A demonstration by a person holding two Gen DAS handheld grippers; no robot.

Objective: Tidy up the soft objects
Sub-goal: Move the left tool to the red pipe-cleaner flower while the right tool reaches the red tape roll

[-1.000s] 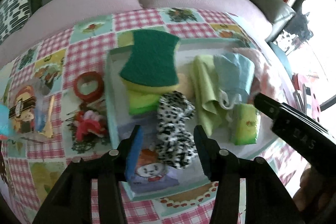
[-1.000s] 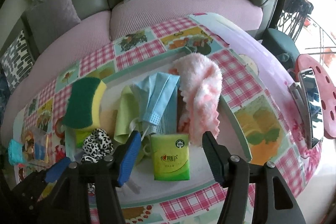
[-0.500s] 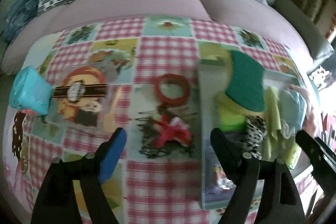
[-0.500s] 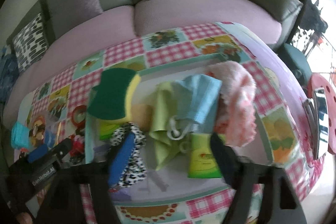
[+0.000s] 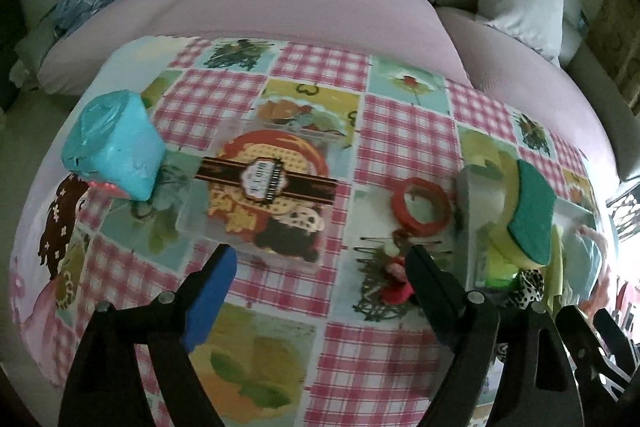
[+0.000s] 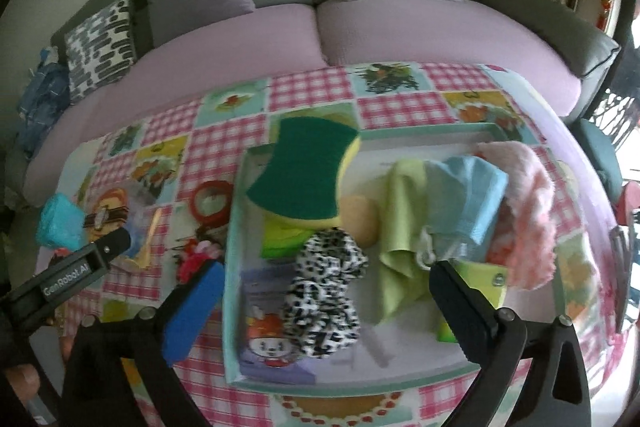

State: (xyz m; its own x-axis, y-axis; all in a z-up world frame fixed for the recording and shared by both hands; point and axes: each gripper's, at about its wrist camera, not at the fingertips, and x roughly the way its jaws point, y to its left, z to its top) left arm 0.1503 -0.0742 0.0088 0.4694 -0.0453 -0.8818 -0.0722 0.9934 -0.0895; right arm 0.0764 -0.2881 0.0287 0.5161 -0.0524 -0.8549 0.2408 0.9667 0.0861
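A pale green tray (image 6: 234, 267) holds the soft things: a leopard-print scrunchie (image 6: 324, 291), a green-and-yellow sponge (image 6: 304, 171), a yellow-green cloth (image 6: 400, 219), a blue mask (image 6: 464, 203), a pink fluffy cloth (image 6: 528, 211) and a green tissue pack (image 6: 480, 279). My right gripper (image 6: 324, 273) hovers over the scrunchie, its jaws opening wide and its pads clear of it. My left gripper (image 5: 316, 263) hangs over the checked tablecloth left of the tray (image 5: 466, 227), jaws opening, nothing between them. The sponge (image 5: 532, 211) and scrunchie (image 5: 528, 283) show at the right of the left wrist view.
A clear plastic box with a dark label (image 5: 264, 187), a teal pack (image 5: 112, 147), a red ring (image 5: 420, 205) and a tangle of hair clips (image 5: 380, 287) lie on the cloth left of the tray. A pink sofa (image 6: 320, 39) curves behind the table.
My left gripper swung left from the scrunchie in the tray to over the tablecloth, and its jaws widened. My right gripper shifted left from the tissue pack to above the scrunchie, spreading its jaws.
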